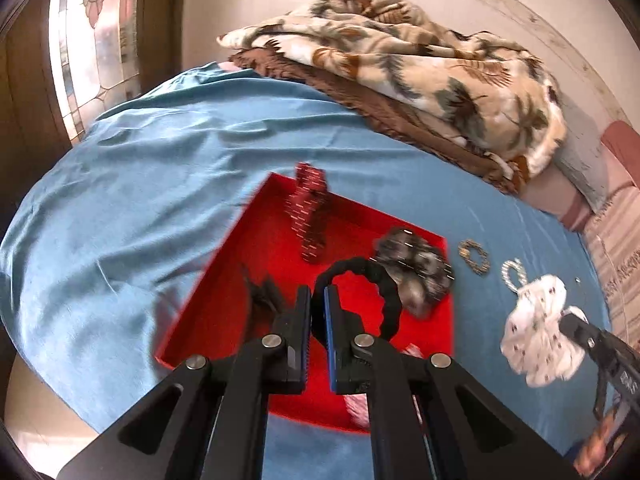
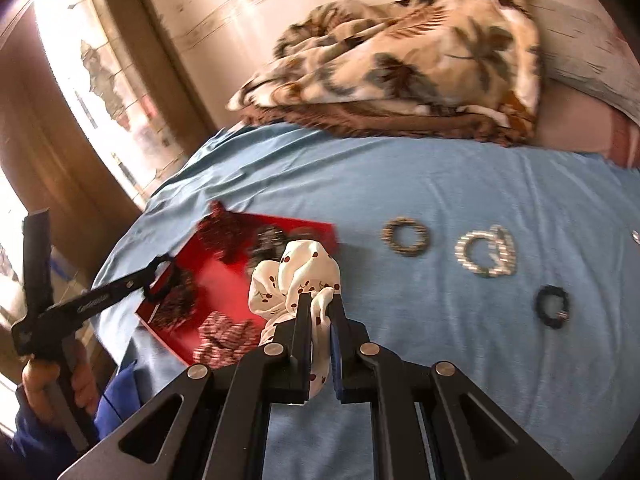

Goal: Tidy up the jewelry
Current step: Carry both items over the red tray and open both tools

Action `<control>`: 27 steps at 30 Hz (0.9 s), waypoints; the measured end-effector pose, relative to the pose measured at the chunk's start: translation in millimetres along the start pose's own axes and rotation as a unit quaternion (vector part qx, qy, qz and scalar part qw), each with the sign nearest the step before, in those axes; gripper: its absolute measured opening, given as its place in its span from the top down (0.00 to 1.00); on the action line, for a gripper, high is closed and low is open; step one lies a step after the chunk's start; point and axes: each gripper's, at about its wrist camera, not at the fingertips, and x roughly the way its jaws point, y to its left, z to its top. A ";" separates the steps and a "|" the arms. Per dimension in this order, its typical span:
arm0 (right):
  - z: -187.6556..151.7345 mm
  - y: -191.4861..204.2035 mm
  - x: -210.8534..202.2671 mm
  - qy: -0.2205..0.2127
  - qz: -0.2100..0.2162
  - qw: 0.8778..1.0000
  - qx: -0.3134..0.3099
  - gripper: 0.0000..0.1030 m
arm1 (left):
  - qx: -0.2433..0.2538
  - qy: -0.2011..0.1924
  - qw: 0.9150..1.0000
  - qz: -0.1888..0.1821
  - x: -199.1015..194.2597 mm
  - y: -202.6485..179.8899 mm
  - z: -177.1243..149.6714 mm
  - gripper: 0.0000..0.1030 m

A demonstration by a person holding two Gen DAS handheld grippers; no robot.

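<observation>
- Biggest thing out there: the bed, under a blue sheet (image 2: 440, 200), serving as the work surface. A palm-print blanket (image 1: 420, 64) sits bunched at the far edge by the wall, out of the sorting area.
- Next, the red tray (image 1: 256, 272) lies flat on the sheet. It looks like the collecting spot: a red patterned scrunchie (image 1: 308, 208) lies over its far rim and a grey furry scrunchie (image 1: 416, 268) sits at its right side.
- Now the left gripper (image 1: 319, 308), jaws pinched nearly together on a black scrunchie (image 1: 368, 292), the loop standing up past the fingertips. It hangs right above the tray floor, so I judge a drop-in is coming.
- Over to the right gripper (image 2: 320, 312), also clamped tight, holding a white cherry-print scrunchie (image 2: 296, 276) by one fold so the rest billows out ahead. It sits beside the tray's near right corner, not yet over it.
- Waiting on the bare sheet, right of the tray: a brown beaded bracelet (image 2: 406, 236), then a pair of pearl-white bracelets (image 2: 486, 254) overlapping, then a small black hair tie (image 2: 552, 306) nearer the camera. None are boxed yet, I'd say.
- Smallest: white lettering on the left gripper's arm in the right wrist view is too blurred to read. No brand or label is legible elsewhere.
</observation>
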 end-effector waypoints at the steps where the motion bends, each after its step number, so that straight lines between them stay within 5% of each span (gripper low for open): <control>1: 1.4 6.7 5.8 0.004 0.005 1.000 -0.004 0.91 | -0.002 0.002 1.000 0.003 3.8 3.6 2.8 0.94; 12: 11.3 56.6 87.3 0.053 0.048 0.997 -0.005 0.91 | -0.009 0.043 0.998 0.050 76.4 34.3 38.9 0.94; 22: -1.8 70.3 146.2 0.096 0.044 0.994 0.001 0.91 | -0.001 0.041 0.997 0.060 98.1 35.1 46.0 0.93; 27: -3.4 72.3 143.3 0.090 0.033 0.995 -0.016 0.88 | -0.011 0.040 0.998 0.054 95.1 36.6 46.8 0.80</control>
